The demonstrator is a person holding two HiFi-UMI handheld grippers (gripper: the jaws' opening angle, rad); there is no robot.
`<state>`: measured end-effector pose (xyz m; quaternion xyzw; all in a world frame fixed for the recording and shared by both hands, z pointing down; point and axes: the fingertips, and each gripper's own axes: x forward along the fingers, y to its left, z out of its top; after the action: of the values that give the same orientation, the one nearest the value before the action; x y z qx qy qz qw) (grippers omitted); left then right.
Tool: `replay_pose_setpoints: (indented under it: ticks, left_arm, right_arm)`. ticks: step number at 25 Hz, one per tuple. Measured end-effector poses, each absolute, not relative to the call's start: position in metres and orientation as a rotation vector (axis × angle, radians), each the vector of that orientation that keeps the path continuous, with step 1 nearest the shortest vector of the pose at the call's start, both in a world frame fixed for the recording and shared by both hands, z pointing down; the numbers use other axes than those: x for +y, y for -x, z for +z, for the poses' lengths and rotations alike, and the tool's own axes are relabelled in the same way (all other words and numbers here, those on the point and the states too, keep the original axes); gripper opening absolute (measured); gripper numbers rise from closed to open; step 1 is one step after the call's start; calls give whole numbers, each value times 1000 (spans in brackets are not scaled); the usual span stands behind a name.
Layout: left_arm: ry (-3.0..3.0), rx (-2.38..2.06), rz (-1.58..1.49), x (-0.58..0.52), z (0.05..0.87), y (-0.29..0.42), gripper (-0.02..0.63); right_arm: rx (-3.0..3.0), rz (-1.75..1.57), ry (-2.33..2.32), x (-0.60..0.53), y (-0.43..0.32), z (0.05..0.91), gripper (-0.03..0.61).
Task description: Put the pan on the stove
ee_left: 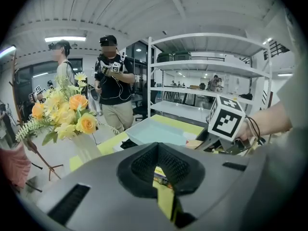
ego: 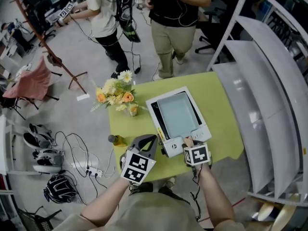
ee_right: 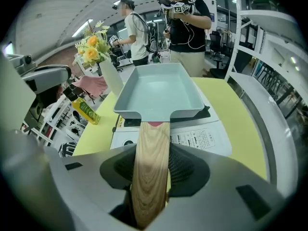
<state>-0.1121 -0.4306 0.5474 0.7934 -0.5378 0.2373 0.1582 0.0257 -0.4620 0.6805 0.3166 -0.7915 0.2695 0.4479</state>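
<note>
A grey-blue rectangular pan [ego: 178,113] with a wooden handle [ee_right: 151,177] lies over the black top of a white stove [ego: 202,131] on the green table. My right gripper [ego: 190,143] is shut on that handle at the stove's near edge. In the right gripper view the pan [ee_right: 159,90] stretches away from the jaws above the stove [ee_right: 202,138]; whether its base touches the top I cannot tell. My left gripper [ego: 146,142] sits just left of the stove's front corner, jaws together and holding nothing. In the left gripper view the pan [ee_left: 156,131] shows beyond my left gripper [ee_left: 161,170].
A vase of yellow and orange flowers [ego: 118,94] stands at the table's far left corner, and a small oil bottle [ego: 115,139] at its left edge. Two people stand beyond the table. A white shelf rack [ego: 260,81] runs along the right. Cables and helmets lie on the floor at the left.
</note>
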Motion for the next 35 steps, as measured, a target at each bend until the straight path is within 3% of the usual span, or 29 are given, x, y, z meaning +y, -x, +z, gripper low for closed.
replay_pose_setpoints:
  ticks: [9, 13, 16, 19, 20, 35]
  left_arm:
    - [-2251, -1519, 697, -430, 558, 107, 6]
    - [-2254, -1504, 703, -428, 561, 103, 6]
    - [-2259, -1495, 706, -427, 561, 100, 6]
    - [-2265, -1486, 709, -425, 561, 95, 6]
    - [-2267, -1483, 710, -424, 561, 94, 6]
    - [-2255, -1473, 721, -417, 564, 93, 6]
  right_arm:
    - [-1959, 644, -780, -467, -24, 684, 167]
    - [-1963, 677, -776, -464, -28, 688, 243]
    - [-1987, 710, -781, -461, -29, 689, 259]
    - [-2008, 685, -809, -464, -33, 687, 257]
    - [-2015, 653, -817, -465, -35, 686, 189]
    - [-2034, 591, -804, -468, -37, 688, 179]
